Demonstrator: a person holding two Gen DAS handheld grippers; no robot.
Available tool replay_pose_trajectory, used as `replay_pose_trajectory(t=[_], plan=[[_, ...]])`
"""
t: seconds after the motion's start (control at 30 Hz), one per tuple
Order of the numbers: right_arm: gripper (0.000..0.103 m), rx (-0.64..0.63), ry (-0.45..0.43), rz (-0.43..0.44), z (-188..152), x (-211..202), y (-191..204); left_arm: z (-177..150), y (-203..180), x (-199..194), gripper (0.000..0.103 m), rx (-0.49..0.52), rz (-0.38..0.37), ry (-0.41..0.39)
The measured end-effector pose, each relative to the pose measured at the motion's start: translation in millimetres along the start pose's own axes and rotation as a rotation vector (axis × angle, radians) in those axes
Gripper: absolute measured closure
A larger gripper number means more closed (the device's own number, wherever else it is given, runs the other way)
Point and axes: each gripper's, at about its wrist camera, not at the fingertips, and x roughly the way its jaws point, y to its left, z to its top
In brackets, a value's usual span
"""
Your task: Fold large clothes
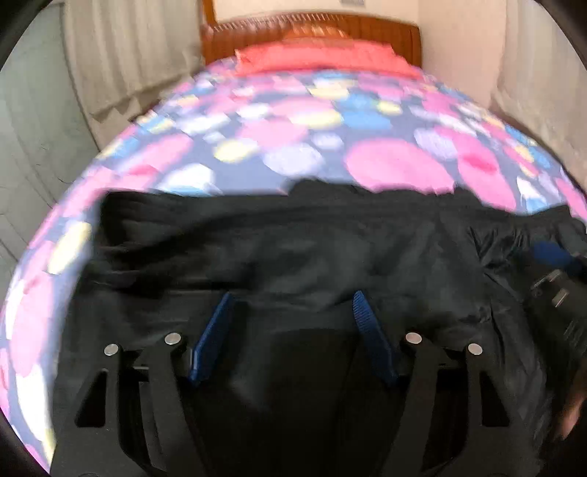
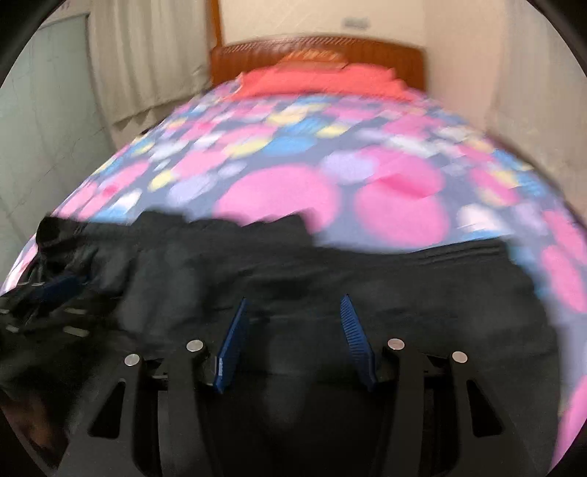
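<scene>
A large black garment (image 1: pixel 293 249) lies spread across the near end of a bed; it also shows in the right wrist view (image 2: pixel 367 286). My left gripper (image 1: pixel 293 304) is open over the garment, its blue fingers apart, with nothing between them. My right gripper (image 2: pixel 293 312) is open too, over the garment's right part. The right gripper shows at the right edge of the left wrist view (image 1: pixel 554 271), and the left gripper shows at the left edge of the right wrist view (image 2: pixel 55 290). Both views are blurred by motion.
The bedspread (image 1: pixel 330 139) is dark blue with pink, yellow and white dots. A red pillow (image 1: pixel 323 58) and a wooden headboard (image 1: pixel 312 33) are at the far end. Curtains (image 1: pixel 128 55) hang on the left, a pale wall (image 1: pixel 532 73) on the right.
</scene>
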Motion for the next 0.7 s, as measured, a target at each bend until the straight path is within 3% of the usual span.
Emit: replay_pose_trajectory(t=[0.1, 0.17, 0.27, 0.5, 0.6, 0.7], plan=[[0.051, 0.026, -0.017, -0.142, 1, -9, -53, 1, 38, -15, 0.034, -0.032, 0.135, -0.076], [0.051, 0.058, 0.015, -0.194, -5, -4, -83, -1, 66, -8, 0.034, -0.078, 0.194, -0.053], [0.051, 0.134, 0.090, -0.153, -22, 18, -113, -12, 91, 16, 0.034, -0.147, 0.174, 0.037], [0.047, 0.157, 0.099, -0.155, -35, 33, -114, -23, 75, 39, 0.032, -0.088, 0.236, 0.040], [0.047, 0.181, 0.114, -0.141, -28, 14, -118, -19, 81, 25, 0.033, -0.085, 0.222, 0.057], [0.046, 0.194, 0.074, -0.149, -34, -18, -124, -33, 99, -17, 0.033, -0.156, 0.159, 0.009]])
